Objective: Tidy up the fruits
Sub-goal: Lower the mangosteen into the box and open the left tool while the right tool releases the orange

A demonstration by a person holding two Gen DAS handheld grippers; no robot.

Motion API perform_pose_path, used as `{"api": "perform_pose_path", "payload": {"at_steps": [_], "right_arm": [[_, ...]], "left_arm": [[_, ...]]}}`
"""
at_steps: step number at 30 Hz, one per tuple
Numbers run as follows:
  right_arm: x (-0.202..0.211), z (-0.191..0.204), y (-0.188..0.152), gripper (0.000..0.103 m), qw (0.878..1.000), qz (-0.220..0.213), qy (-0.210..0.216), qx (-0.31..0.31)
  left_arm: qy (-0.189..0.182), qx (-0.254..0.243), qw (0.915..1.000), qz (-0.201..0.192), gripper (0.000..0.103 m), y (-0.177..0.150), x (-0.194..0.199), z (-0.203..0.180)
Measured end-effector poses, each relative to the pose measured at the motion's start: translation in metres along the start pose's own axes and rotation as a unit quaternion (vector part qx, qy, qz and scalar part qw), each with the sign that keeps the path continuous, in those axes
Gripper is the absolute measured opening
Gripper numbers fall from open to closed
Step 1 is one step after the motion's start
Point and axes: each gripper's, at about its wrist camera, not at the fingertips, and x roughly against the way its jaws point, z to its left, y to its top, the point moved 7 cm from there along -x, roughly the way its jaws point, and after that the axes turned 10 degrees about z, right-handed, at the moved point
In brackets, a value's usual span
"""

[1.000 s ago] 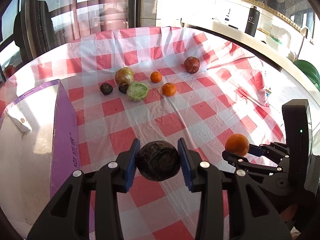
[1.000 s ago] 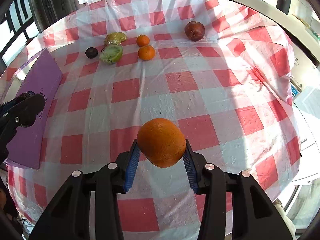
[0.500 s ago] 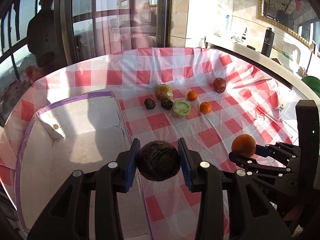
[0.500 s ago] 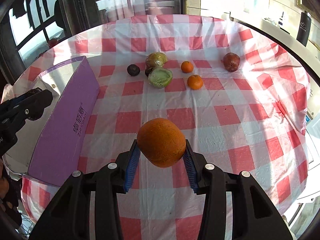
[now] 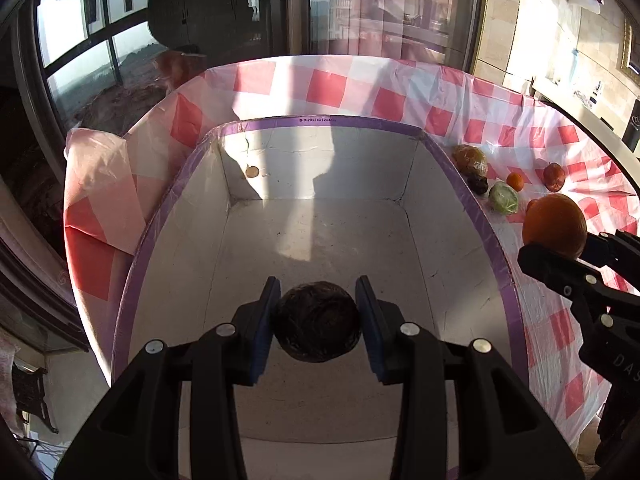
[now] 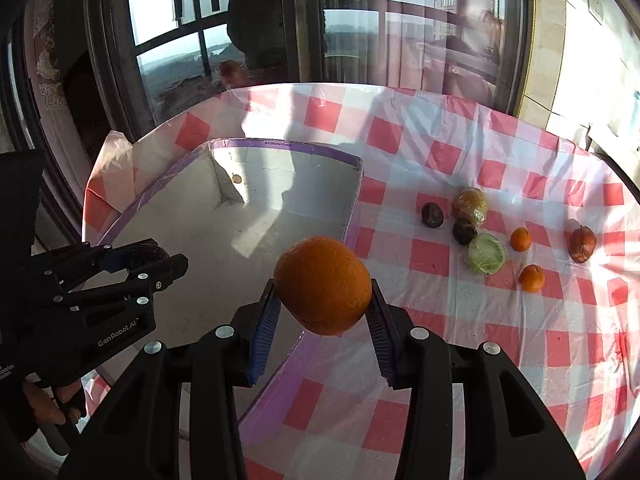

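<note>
Left hand-held gripper [image 5: 316, 312] clamped on dark fruit [image 5: 317, 321] — over box [image 5: 500, 264], right hand-held gripper [image 6: 322, 312] grasping orange [image 6: 323, 285].

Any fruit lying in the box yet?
No, the box floor is bare; the dark fruit is held above it in the left gripper.

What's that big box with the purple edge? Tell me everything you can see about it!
The box is a big open cardboard carton, white inside with purple tape along its rim and purple outer walls. It sits on the checked tablecloth, left of the loose fruit. Nothing lies on its floor; a small round spot marks the far wall. Sun and shadows fall across it. The left tongs hold a dark fruit above it.
</note>
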Motion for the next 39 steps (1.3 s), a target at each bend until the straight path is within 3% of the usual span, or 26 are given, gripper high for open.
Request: {"api": "perform_pose_path", "payload": {"at_steps": [6, 15, 19, 23, 32, 39], "right_arm": [[-0.028, 0.052, -0.001, 0.043, 0.995, 0.048, 0.022, 0.082], [-0.073, 0.094, -0.035, 0.043, 0.973, 0.154, 0.015, 0.173], [-0.076, 0.097, -0.042, 0.044, 0.971, 0.163, 0.016, 0.177], [-0.076, 0.095, -0.041, 0.053, 0.973, 0.157, 0.021, 0.168], [-0.078, 0.096, -0.041, 0.058, 0.975, 0.147, 0.018, 0.164], [-0.076, 0.100, -0.046, 0.061, 0.974, 0.151, 0.021, 0.167]], "left_arm": [[0.041, 0.033, 0.9976, 0.044, 0.039, -0.013, -0.018, 0.028], [0.072, 0.043, 0.9916, 0.098, 0.039, -0.033, -0.042, 0.047], [0.073, 0.045, 0.9903, 0.110, 0.046, -0.034, -0.045, 0.048], [0.062, 0.038, 0.9909, 0.114, 0.062, -0.036, -0.047, 0.044], [0.060, 0.010, 0.9908, 0.121, 0.065, -0.034, -0.049, 0.038], [0.055, -0.002, 0.9865, 0.154, 0.065, -0.041, -0.055, 0.037]]}}
